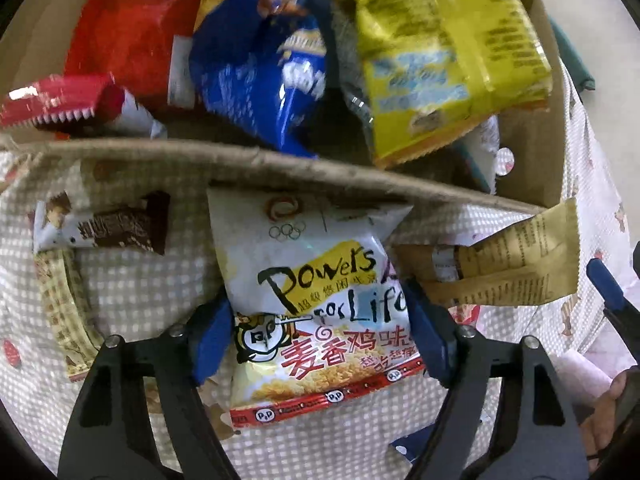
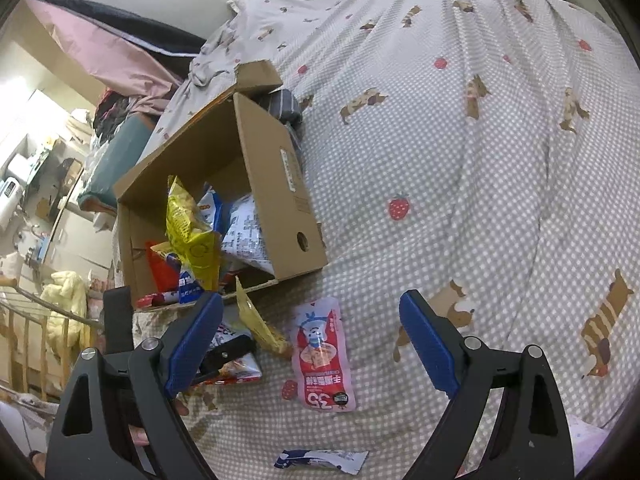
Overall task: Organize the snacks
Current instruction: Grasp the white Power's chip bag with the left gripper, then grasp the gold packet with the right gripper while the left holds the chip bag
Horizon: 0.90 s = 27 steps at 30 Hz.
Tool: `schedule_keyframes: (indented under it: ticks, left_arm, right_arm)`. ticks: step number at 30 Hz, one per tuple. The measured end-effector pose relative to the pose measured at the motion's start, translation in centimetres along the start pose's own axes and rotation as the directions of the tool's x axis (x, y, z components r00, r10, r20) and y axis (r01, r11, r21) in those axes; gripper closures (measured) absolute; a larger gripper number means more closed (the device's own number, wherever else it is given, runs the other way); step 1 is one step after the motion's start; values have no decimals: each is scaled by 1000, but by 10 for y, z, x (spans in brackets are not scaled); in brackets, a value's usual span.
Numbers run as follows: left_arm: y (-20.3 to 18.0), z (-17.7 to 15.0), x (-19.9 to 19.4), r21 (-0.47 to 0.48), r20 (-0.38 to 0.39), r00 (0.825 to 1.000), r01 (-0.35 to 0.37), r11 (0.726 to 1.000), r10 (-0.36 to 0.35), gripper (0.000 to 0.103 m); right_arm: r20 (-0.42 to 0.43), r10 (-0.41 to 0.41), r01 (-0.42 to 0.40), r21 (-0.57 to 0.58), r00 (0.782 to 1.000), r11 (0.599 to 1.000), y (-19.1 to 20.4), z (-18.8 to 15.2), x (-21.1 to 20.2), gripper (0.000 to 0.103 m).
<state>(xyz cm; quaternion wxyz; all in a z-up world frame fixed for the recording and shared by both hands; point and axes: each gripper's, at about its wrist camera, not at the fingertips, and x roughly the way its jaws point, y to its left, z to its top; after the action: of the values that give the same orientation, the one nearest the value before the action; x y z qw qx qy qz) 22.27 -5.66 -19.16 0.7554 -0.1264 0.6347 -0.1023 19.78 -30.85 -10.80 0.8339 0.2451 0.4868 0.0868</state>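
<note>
Between the blue pads of the left gripper (image 1: 316, 336) lies a white snack bag (image 1: 320, 300) printed with "Powers for Life" and red Chinese characters; both pads press its side edges, so the jaws are clamped on it. The bag rests on a gray-and-white checked bedspread (image 1: 132, 280), its top edge just below the near wall of a cardboard box (image 1: 256, 156). Inside the box, a red packet (image 1: 132, 36), a blue bag (image 1: 260, 76) and a yellow bag (image 1: 448, 56) are heaped together, the yellow one tilted over the near wall. On the bedspread left of the white bag sits a brown-and-white wrapper (image 1: 104, 224), and to its right a tan packet (image 1: 512, 264) lies close to the box wall and near the right pad. In the right wrist view, the right gripper (image 2: 312, 344) is spread wide with nothing between its fingers, hovering over the bedspread. Below it lies a pink pouch (image 2: 324, 356) showing a cartoon figure, apart from both pads, and a small blue-and-white sachet (image 2: 320, 460) sits nearer the camera. The box stands open ahead and to the left, its tall flap raised. To the right of the box and pouch, the bedspread stretches away unbroken, printed with dogs and strawberries. Cluttered furniture lies beyond the bed's left edge.
</note>
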Motion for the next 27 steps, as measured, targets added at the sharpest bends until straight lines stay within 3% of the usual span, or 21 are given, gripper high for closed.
schedule_keyframes:
  ticks: [2, 4, 6, 12, 16, 19, 23, 27]
  left_arm:
    - [-4, -2, -1, 20, 9, 1000, -6, 1000, 6, 33]
    - [-9, -4, -6, 55, 13, 1000, -6, 998, 5, 48]
    - [-6, -5, -16, 72, 17, 1000, 13, 997, -14, 55]
    - [-5, -29, -50, 100, 22, 1000, 12, 995, -15, 57]
    - [-7, -44, -94, 142, 109, 994, 13, 990, -29, 57]
    - [-6, -51, -127, 184, 202, 979, 0, 983, -38, 57]
    - [5, -58, -165, 203, 345, 937, -16, 979, -56, 57]
    - [20, -57, -181, 200, 399, 914, -11, 980, -72, 57]
  right_arm:
    - [-13, 1, -2, -6, 1000, 1000, 3, -1, 4, 10]
    - [-29, 2, -2, -15, 1000, 1000, 5, -3, 8, 10]
    - [-48, 5, -6, -29, 999, 1000, 8, -5, 12, 10]
    - [-126, 39, -46, -51, 991, 998, 15, -11, 30, 10]
    - [-178, 50, -62, -62, 983, 996, 25, -12, 47, 12]
    - [-195, 47, -66, -93, 980, 993, 38, -14, 56, 12]
    - [-213, 34, -62, -128, 976, 990, 52, -17, 66, 19]
    - [-222, 21, -53, -139, 975, 989, 60, -16, 77, 23]
